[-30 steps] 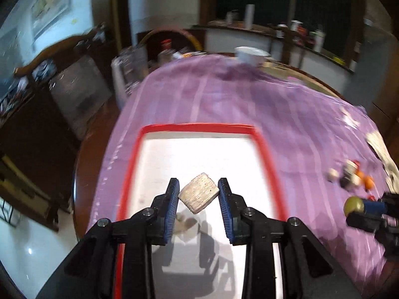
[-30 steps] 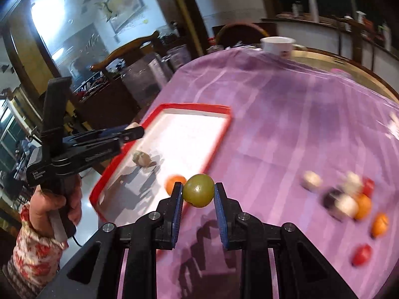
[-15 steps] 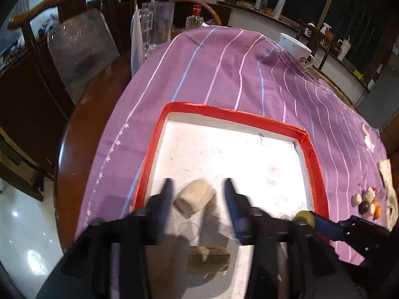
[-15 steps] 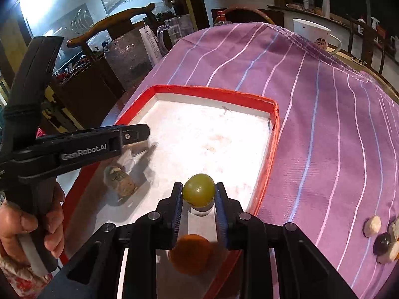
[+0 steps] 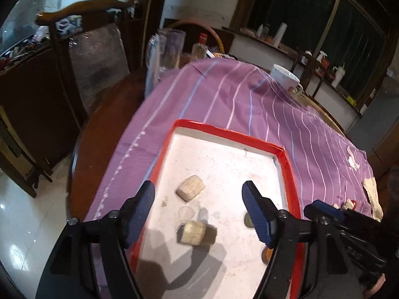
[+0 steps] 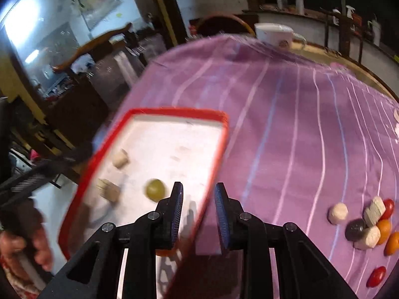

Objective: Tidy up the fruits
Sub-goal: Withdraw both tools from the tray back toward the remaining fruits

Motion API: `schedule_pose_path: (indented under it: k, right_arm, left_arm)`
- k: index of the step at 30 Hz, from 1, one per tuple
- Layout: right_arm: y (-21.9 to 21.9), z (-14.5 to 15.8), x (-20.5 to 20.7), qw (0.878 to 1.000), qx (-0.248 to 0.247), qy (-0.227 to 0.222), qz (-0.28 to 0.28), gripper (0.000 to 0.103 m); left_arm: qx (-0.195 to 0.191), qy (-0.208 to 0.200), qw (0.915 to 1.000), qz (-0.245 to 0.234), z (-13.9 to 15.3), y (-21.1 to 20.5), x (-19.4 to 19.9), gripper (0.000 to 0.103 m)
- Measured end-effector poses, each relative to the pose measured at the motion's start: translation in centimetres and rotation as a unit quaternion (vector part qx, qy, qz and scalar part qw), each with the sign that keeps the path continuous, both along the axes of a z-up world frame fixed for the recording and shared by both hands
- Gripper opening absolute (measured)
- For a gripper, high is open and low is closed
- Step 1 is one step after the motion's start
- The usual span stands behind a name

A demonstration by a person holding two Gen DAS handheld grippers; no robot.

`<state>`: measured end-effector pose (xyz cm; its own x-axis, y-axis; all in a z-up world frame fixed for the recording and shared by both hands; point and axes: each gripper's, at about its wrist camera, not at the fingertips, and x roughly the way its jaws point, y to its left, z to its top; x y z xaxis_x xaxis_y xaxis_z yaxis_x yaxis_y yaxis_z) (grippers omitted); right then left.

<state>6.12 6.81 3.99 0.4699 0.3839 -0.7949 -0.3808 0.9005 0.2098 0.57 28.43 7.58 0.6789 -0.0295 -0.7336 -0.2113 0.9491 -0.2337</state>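
Both grippers have just let go: the left gripper (image 5: 198, 211), wide open, dropped its beige block (image 5: 190, 188) and the right gripper (image 6: 198, 214), parted and empty, its green fruit (image 6: 155, 189) in the red-rimmed tray (image 6: 174, 111), leaving the pile (image 6: 369, 221) at 3 o'clock on the desk.

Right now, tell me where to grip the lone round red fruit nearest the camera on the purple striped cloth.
Take the round red fruit across its middle, coming straight down from above. It lies alone on the purple striped cloth, apart from the fruit cluster, so both fingers probably fit beside it.
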Motion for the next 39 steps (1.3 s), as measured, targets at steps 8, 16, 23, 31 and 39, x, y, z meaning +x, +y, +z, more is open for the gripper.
schedule_pose_path:
  k: [8,16,23,31,39]
  right_arm:
    - [1.1,-3.2,0.3,0.998,-0.018,0.054,-0.023,0.019]
    - [-0.1,-2.6,-1.4,0.995,-0.062,0.042,-0.062,0.009]
    - [-2.1,-2.5,-2.0,0.992,-0.066,0.06,-0.094,0.007]
    - [-6.5,-0.9,-3.3,0.992,0.06,0.086,-0.075,0.014]
    - [-17.9,2.7,-6.4,0.99,0.039,-0.001,-0.133,0.014]
  left_arm:
    - [-0.011,0.007,0.9996,0.026,-1.2,1.2,-1.1,0.072]
    - [-0.016,0.006,0.9993,0.035,-2.0,1.2,-1.3,0.072]
    - [-0.027,-0.001,0.9987,0.044,-1.9,1.9,-2.2,0.072]
    - [-0.029,-0.027,0.9978,0.054,0.2,-0.9,-3.8,0.072]
    - [-0.014,-0.052,0.9984,-0.016,3.0,-10.2,-4.9,0.074]
